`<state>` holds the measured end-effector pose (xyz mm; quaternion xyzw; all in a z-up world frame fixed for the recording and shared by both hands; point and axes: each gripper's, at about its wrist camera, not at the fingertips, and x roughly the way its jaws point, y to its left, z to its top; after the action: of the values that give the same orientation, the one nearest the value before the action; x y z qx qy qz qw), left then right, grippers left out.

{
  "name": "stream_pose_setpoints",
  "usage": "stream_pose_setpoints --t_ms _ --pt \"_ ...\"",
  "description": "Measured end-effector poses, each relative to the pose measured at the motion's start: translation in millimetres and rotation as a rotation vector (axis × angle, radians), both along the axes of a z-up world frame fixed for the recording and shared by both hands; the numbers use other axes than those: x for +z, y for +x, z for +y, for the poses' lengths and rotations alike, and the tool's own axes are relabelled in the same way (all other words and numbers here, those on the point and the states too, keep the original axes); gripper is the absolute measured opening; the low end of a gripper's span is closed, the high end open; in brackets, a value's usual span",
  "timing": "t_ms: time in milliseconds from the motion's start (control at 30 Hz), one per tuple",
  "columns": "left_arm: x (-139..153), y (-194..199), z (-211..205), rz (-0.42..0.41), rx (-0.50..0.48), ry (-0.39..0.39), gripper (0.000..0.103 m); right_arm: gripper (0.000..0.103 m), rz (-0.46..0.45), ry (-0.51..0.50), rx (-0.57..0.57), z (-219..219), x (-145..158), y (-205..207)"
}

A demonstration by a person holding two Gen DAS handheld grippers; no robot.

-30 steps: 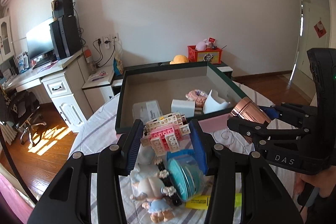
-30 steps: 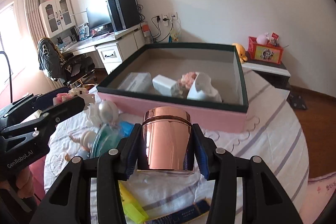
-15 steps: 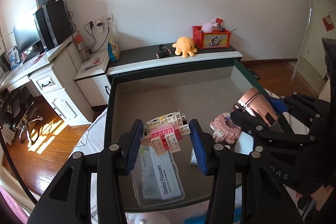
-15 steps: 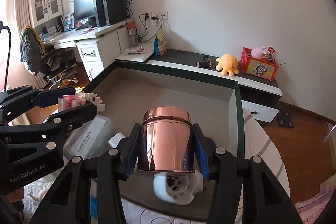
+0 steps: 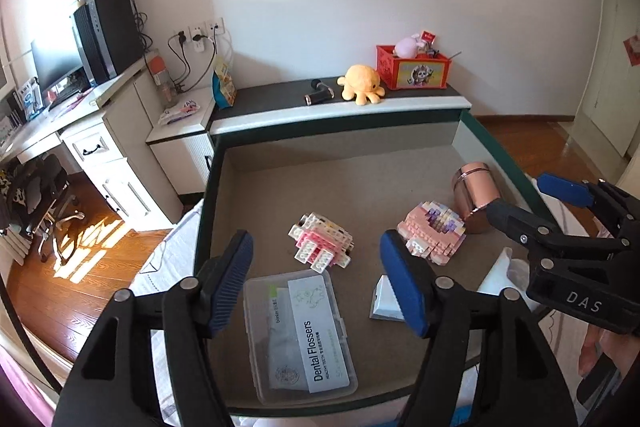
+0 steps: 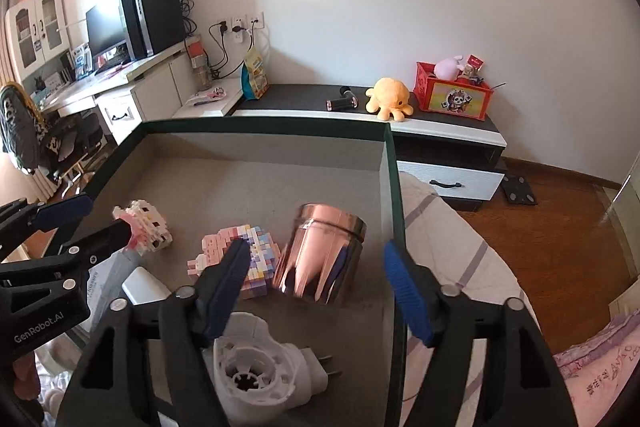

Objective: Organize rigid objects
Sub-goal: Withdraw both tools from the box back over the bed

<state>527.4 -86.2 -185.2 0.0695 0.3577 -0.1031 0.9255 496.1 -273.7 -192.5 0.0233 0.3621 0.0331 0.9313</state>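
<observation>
Rose-gold metal canister (image 6: 320, 259) rests tilted on the floor of the green-rimmed box (image 6: 394, 187), beside a pink brick model (image 6: 236, 261). Right tongs (image 6: 316, 295) have just spread, gripping nothing. Left tongs (image 5: 316, 283) likewise spread; the pink-and-white brick model (image 5: 322, 242) lies free on the box floor.

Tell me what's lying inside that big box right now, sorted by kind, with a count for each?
Brick models: 2, a white-and-pink one and a pink-and-purple one
Copper can: 1
Flosser case: 1
Small white box: 1
White plug-in device: 1
Total: 6
</observation>
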Motion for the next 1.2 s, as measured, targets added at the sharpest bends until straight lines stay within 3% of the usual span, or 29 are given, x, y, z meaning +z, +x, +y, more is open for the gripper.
stream_pose_setpoints --t_ms 67,167,233,333,633,767,967,1200 --pt "13.4 -19.6 7.8 -0.052 0.024 -0.013 0.088 0.081 -0.042 -0.006 -0.019 -0.3 14.3 -15.7" --pt "32.9 -59.4 20.0 -0.14 0.054 -0.034 0.096 0.083 -0.101 0.017 -0.014 2.2 36.2 -49.3" --pt "44.2 -90.3 27.0 -0.198 0.083 -0.037 0.103 0.09 -0.147 0.013 -0.016 7.1 50.5 -77.5" --pt "56.9 -137.3 35.7 -0.278 0.101 -0.038 0.103 0.103 -0.223 0.012 -0.013 16.2 66.7 -125.3" --pt "76.7 -260.3 47.4 -0.392 0.132 -0.048 0.103 0.103 -0.325 0.014 -0.021 49.2 82.2 -244.5" --pt "83.3 -302.2 56.6 -0.418 0.16 -0.091 0.103 0.103 -0.365 0.01 -0.039 51.6 90.2 -286.1" --pt "93.2 -343.4 64.8 -0.457 0.165 -0.108 0.103 0.103 -0.427 -0.021 -0.057 62.1 103.9 -335.4" --pt "103.4 -370.6 64.6 -0.506 0.162 -0.1 0.103 0.103 -0.463 -0.036 -0.062 69.9 117.0 -363.5"
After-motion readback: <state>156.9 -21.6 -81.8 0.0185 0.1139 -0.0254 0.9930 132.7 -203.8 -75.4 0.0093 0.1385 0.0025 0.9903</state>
